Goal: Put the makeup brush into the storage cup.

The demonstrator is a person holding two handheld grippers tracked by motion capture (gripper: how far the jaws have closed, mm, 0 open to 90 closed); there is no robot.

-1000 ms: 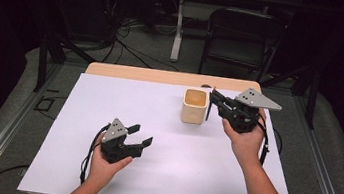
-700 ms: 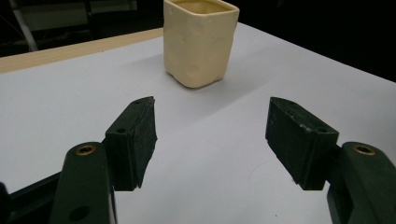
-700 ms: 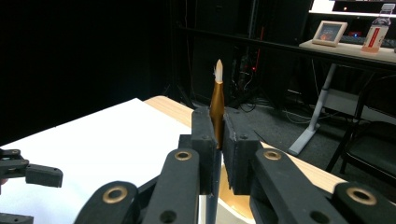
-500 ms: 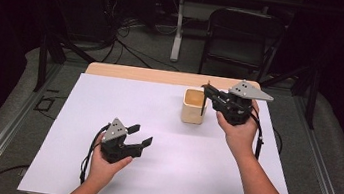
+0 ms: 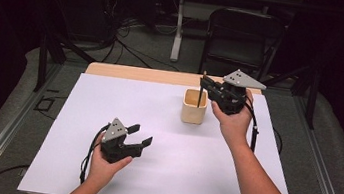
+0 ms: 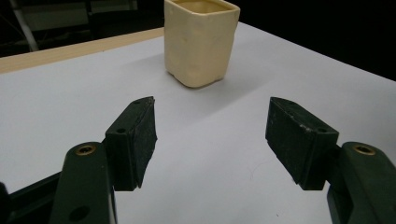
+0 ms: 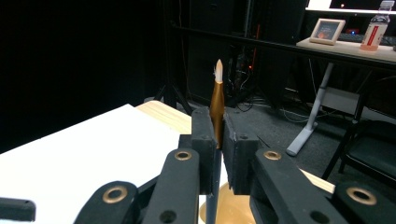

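A cream square cup stands on the white sheet toward the back right; in the left gripper view the cup is straight ahead. My right gripper hovers just right of it, shut on a thin brush held upright. The brush's lower end dips into the cup's mouth. In the right gripper view the brush has a gold ferrule and a white tip that points up between the shut jaws, with the cup's rim below. My left gripper rests low on the sheet, open and holding nothing.
The white sheet covers most of the table, and a wooden strip shows along the far edge. Behind the table are a black folding chair, a desk leg and cables on the floor.
My right gripper has carried the brush a little left and away from the person, from beside the cup to over its mouth. The left gripper has stayed put.
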